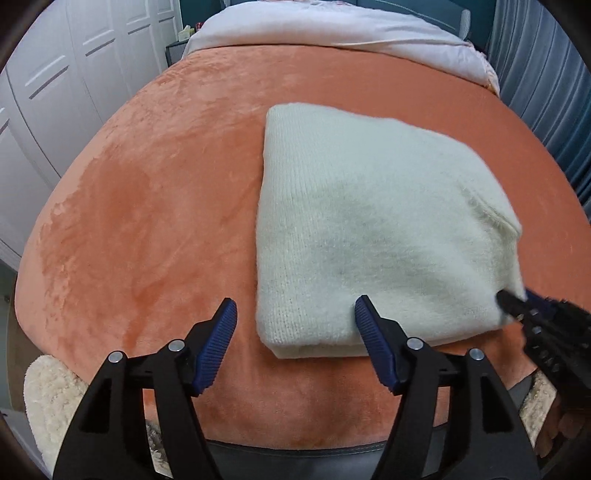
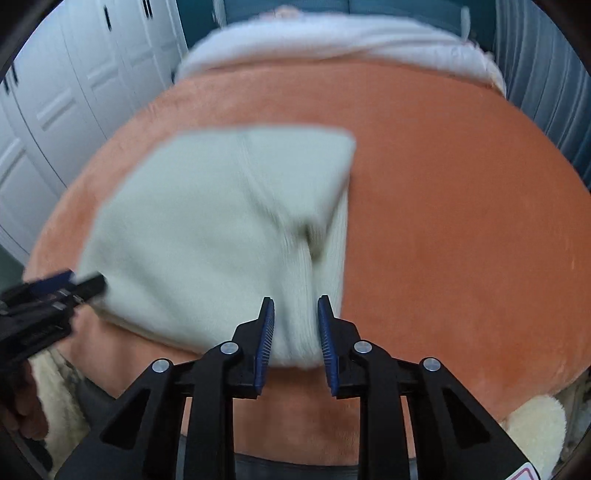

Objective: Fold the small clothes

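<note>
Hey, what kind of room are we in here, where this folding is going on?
Most likely a bedroom. The folded cream knit garment lies on a bed with an orange plush blanket, a pale duvet bunched at its far end, and white panelled wardrobe doors along one side.

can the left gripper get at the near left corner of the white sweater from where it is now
Probably yes. The left gripper is open, its jaws straddling the near left corner of the folded white sweater, nothing between. The right gripper pinches the opposite near corner, clear of it.
</note>
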Motion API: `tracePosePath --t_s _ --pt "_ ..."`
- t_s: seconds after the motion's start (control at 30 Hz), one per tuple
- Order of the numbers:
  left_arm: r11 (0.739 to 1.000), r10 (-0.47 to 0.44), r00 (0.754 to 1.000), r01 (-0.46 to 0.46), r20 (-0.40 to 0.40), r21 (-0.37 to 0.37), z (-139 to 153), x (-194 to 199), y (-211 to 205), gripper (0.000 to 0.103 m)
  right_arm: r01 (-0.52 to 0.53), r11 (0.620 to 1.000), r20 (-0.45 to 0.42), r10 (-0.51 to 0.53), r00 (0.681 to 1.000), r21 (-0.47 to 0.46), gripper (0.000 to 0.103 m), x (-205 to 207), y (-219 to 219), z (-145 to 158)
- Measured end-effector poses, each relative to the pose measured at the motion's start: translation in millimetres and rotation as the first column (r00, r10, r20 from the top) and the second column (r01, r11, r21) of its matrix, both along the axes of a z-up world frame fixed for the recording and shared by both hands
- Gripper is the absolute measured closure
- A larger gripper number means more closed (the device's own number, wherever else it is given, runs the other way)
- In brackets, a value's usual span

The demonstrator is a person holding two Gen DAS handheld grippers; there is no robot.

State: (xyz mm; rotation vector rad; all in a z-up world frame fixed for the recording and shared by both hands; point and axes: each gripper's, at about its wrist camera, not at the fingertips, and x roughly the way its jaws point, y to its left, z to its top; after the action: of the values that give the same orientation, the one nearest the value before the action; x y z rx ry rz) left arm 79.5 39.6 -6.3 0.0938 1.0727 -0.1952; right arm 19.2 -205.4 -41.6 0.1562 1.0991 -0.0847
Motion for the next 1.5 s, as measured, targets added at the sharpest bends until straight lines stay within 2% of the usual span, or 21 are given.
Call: tracePosePath --t_s 0.03,0.13,0.23,0.3,0.5,0.7,0.87,1.07,1.5 --pt "1.0 0.009 1.0 -0.009 -0.016 0.0 -2 1 -1 0.038 0.025 0.999 0.014 -0.025 1.0 0.026 0.082 -2 -2 -6" --pt "1.0 0.013 1.0 -0.013 0.006 -0.021 6 -12 2 0.039 0.069 0.994 0.06 -0.075 0.995 0.09 0.079 -13 -5 18" --pt "1.0 0.004 0.999 -0.004 0.043 -0.014 12 -23 -2 0.036 0.107 0.99 0.136 -0.118 0.984 0.087 0.073 -30 -6 45" --pt "1.0 0.002 0.999 -0.002 0.052 -0.01 14 -32 -5 0.032 0.138 0.988 0.168 -0.147 0.975 0.067 0.057 -41 -1 52" --pt "0.999 -0.024 0.992 0.02 0.121 0.032 21 -56 -16 0.023 0.224 0.974 0.198 -0.227 0.954 0.038 0.044 -76 3 54" --pt "0.999 -0.022 0.987 0.015 0.162 0.044 23 -71 -23 0.019 0.215 0.977 0.201 -0.211 0.957 0.002 0.038 -90 10 49" --pt "0.998 -0.021 0.98 0.009 0.195 0.064 19 -81 -28 0.016 0.195 0.981 0.202 -0.186 0.962 -0.023 0.037 -102 23 38" --pt "0.996 -0.025 0.973 0.004 0.227 0.094 7 -91 -34 0.015 0.215 0.976 0.195 -0.205 0.959 -0.033 0.037 -105 23 29" --pt "0.997 0.027 0.975 -0.041 0.219 0.058 -1 -93 -24 0.015 0.193 0.978 0.203 -0.175 0.963 -0.074 0.037 -105 35 25"
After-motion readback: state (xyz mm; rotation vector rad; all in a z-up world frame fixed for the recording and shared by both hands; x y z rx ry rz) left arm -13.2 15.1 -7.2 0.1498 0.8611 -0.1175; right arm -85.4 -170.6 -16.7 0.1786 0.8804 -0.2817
